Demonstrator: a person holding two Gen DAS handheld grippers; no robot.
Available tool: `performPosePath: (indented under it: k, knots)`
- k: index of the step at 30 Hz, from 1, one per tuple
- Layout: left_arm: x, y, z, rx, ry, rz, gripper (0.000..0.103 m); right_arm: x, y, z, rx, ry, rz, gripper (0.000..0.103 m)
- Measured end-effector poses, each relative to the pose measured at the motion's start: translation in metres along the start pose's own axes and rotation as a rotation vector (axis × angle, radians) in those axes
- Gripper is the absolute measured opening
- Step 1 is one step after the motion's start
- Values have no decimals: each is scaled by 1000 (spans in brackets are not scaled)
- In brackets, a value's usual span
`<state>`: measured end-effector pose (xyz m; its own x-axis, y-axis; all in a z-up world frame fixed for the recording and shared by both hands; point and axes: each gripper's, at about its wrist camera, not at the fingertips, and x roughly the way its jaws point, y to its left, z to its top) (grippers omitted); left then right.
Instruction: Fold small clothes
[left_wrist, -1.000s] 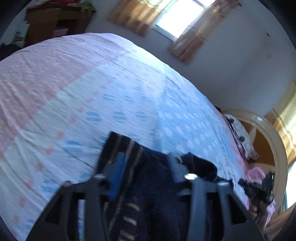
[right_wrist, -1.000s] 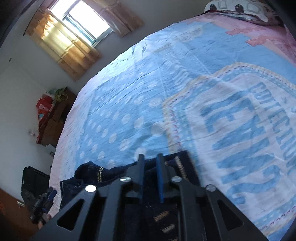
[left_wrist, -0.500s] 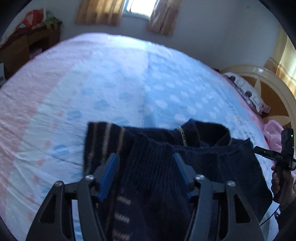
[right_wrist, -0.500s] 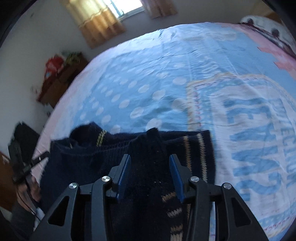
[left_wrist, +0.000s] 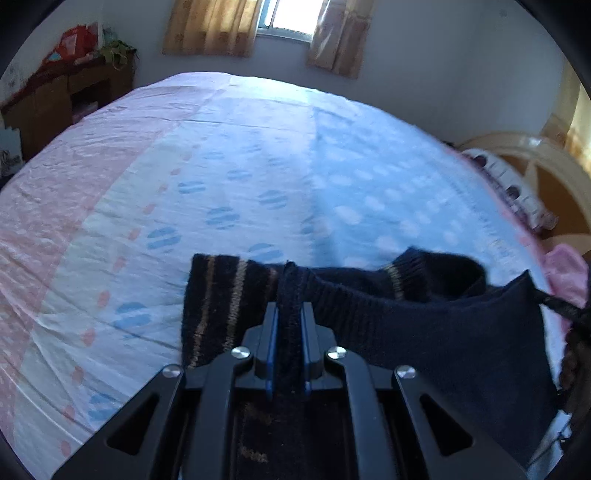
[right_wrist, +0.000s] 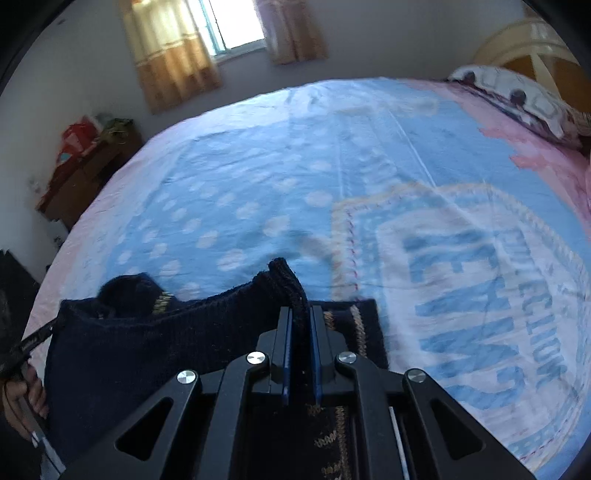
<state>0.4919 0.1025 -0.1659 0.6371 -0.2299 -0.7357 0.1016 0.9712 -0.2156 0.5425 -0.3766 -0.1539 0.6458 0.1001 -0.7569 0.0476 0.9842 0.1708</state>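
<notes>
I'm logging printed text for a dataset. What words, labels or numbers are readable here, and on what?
"ECTION", probably the end of "COLLECTION": small blue print on the bedsheet, seen sideways.
Large blue letters beside it: too blurred to read.
Sweater: no text visible.

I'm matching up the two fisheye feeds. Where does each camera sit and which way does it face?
Left wrist: on the left gripper, angled down across the bed toward the window; jaws pinch the dark sweater.
Right wrist: on the right gripper, same downward slant; jaws pinch the sweater's other shoulder; a hand shows at lower left.
Shared: sweater, bed, window, wooden cabinet.
</notes>
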Motion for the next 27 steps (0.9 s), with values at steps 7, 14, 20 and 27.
performPosePath:
  k: [7,14,20,27]
  knots:
    - [7,-6,-4,28,-18,71,13,26,-8,-12,29,43,-37,8]
    - [-28,-19,-6,38,-100,84,45,0,-1,-11,9,-2,-88,52]
    - [-66,-43,-25,104,-171,56,64,-51,23,-29,-59,-86,26,62]
    - [-24,-47,-43,178,-44,273,70,-35,50,-70,-174,44,119,62]
